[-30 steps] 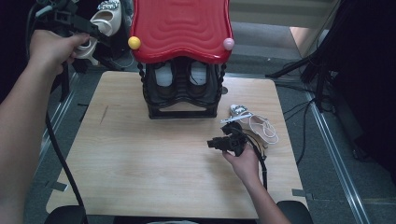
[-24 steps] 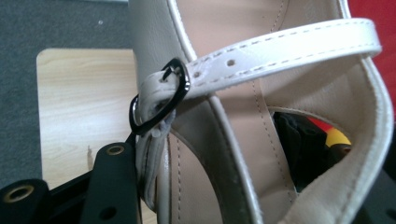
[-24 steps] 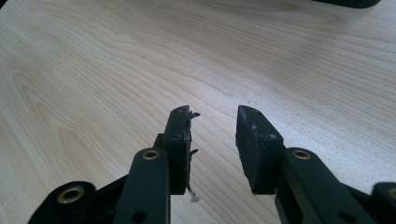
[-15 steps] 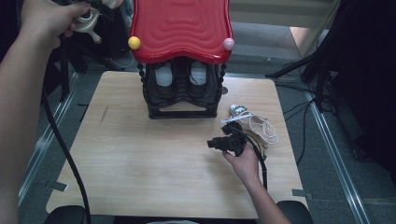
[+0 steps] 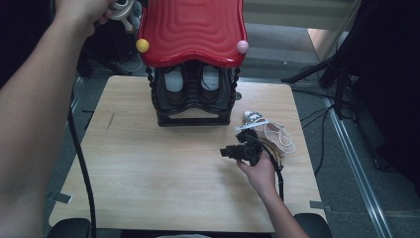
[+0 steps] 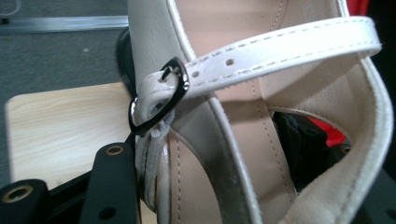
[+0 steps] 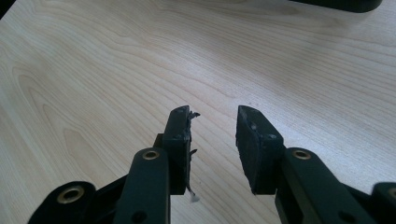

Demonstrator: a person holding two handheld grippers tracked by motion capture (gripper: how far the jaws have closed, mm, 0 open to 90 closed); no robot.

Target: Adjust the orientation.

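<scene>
- The left claw [image 5: 119, 9] is clenched on a cream strapped sandal [image 6: 261, 116], held up at the far left, beside the left edge of the red top [image 5: 193, 29] of a shoe rack.
- In the left gripper view the sandal's buckle [image 6: 159, 95] sits close above the black jaw, and its strap runs off to the right.
- The right claw [image 7: 212, 140] hangs released just over bare wood, with nothing between its jaws.
- The right hand [image 5: 260, 171] rests on the bench [image 5: 148, 173] at the near right.
- A second pale sandal [image 5: 275, 134] lies on the bench just beyond that hand, right of the rack.
- The black shoe rack [image 5: 193, 99] stands at the far middle of the bench, with a pair of shoes [image 5: 190, 82] inside it.
</scene>
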